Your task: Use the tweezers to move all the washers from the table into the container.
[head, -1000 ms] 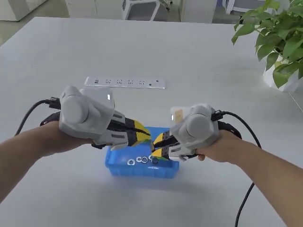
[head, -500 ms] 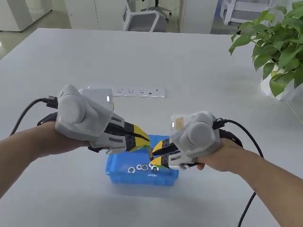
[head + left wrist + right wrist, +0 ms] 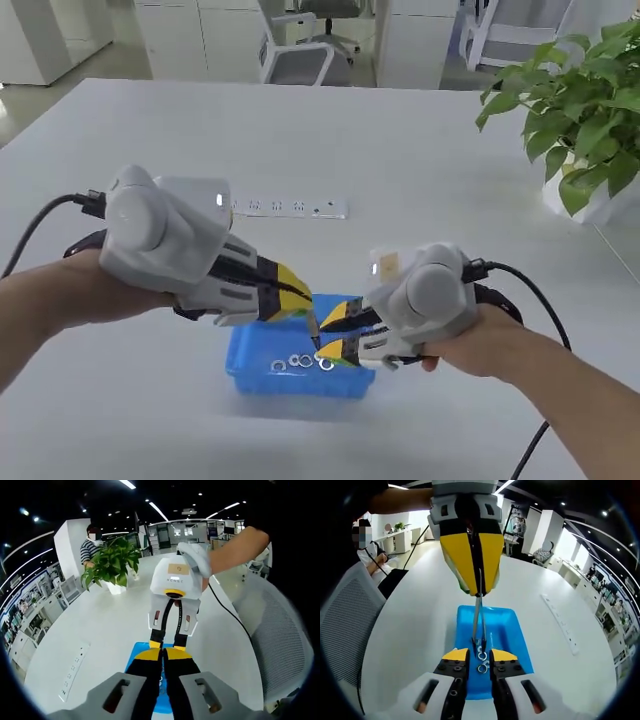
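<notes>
Blue plastic marks the container (image 3: 300, 382) in the head view. It sits on the white table (image 3: 420, 150) between the two grippers, with a small cluster of washers (image 3: 300, 362) on its floor. The left gripper (image 3: 300, 295) reaches over its left edge with its yellow jaws pressed together. The right gripper (image 3: 322, 338) hangs at the right edge with its jaws a little apart, pinching nothing. No washer is visible on the bare tabletop around the container, so the task looks close to finished. A power strip (image 3: 290, 208) lies well behind, and a potted plant (image 3: 580, 100) stands at the far right.

In the left gripper view the left jaws meet tip to tip above the container, and the right gripper faces them nose to nose with its tips parted.

In the right gripper view the tweezers (image 3: 477, 615) show plainly. Their thin steel legs are clamped in the left gripper's closed jaws and point down into the container, with their tips at the washers (touching or just above, I cannot tell). The right gripper's own jaws stand spread just beside that spot, empty.

The washers are probably light, hard and slick, so they would skate on smooth plastic and flick away if nipped off-centre. The surest hold is likely one tweezer leg through the hole and the other outside, pinching the ring's flat band with gentle pressure.
</notes>
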Demonstrator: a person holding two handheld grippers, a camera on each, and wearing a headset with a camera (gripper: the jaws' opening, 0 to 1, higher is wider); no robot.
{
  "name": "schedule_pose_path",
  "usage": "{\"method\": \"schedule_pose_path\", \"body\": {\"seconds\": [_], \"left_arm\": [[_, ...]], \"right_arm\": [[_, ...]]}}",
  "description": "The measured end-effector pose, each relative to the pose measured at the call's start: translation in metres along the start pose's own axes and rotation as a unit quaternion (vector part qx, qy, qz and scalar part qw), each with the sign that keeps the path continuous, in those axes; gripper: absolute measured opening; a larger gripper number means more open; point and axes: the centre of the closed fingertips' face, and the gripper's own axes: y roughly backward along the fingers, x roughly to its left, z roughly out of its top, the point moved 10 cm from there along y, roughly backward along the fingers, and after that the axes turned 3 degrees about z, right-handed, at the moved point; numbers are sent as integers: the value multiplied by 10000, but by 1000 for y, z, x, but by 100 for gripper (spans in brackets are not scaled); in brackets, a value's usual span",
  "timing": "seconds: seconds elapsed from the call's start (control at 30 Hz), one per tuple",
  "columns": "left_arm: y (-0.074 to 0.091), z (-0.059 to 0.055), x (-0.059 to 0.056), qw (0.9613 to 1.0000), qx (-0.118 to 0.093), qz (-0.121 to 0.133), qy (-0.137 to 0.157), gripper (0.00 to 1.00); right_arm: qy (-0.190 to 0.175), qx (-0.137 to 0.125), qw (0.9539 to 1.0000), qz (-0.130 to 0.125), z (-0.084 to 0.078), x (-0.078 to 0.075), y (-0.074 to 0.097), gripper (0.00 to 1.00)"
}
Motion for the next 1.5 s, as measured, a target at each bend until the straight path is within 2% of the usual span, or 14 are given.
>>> {"method": "schedule_pose_path", "body": {"seconds": [0.37,0.6,0.8,0.87,1.1,1.17,1.33,1.4,1.5], "left_arm": [[8,7,-17,9999,-83,-143,13,5],[12,1,-28,9997,-80,-219,60,5],[14,-11,-37,9995,82,-304,-24,5],[14,-15,-40,9994,127,-323,-28,5],[11,-29,-50,9984,363,-419,-58,5],[9,-34,-54,9977,506,-427,-130,5],[5,-44,-60,9967,654,-460,-120,5],[3,-52,-61,9951,834,-492,-189,5],[0,-62,-62,9942,935,-502,-180,5]], "right_arm": [[91,-221,9996,166,8,19,0,16],[153,-158,9993,286,8,31,-1,11],[248,10,9991,352,4,40,-4,8],[392,74,9987,309,3,44,-5,8],[521,338,9970,469,-4,54,-8,7],[491,372,9969,493,-6,56,-9,7],[392,442,9966,572,-13,62,-15,7],[370,494,9963,599,-15,64,-17,7],[357,542,9959,627,-18,67,-20,7]]}}
